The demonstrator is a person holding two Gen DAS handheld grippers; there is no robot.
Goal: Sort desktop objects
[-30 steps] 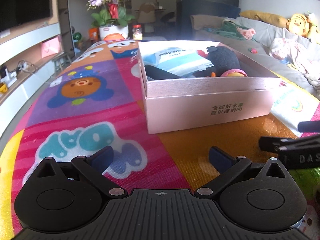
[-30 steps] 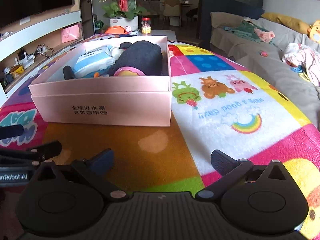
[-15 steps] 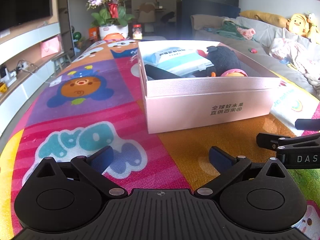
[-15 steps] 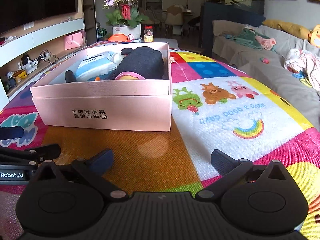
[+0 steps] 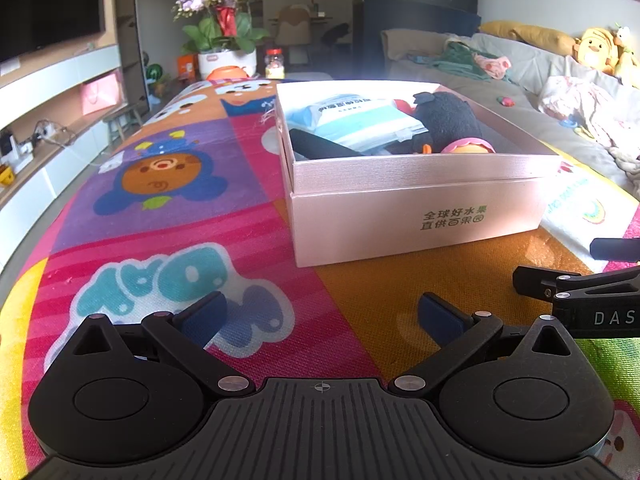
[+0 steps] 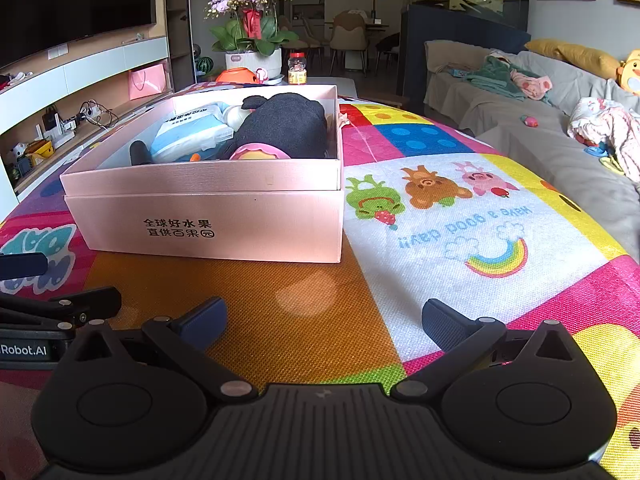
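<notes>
Bright cartoon mat (image 5: 168,216) covers my worktop, with a sofa (image 6: 520,120) off at 2 o'clock and a flower pot (image 5: 226,60) at 12 beyond the far edge. My left tongs (image 5: 320,316) hover low over the mat, spread wide and holding nothing; my right tongs (image 6: 322,320) are likewise wide apart and bare. A pink box (image 5: 416,216) stands at 1 o'clock from the left tongs and at 11 from the right, well apart from both, with bare mat between. Inside lie a black plush toy (image 6: 284,124) and a blue-white packet (image 6: 192,128). Only the right view shows the rainbow panel (image 6: 496,256) and the mat's edge at 3 o'clock; only the left view shows the bear patch (image 5: 160,176) at 10.
</notes>
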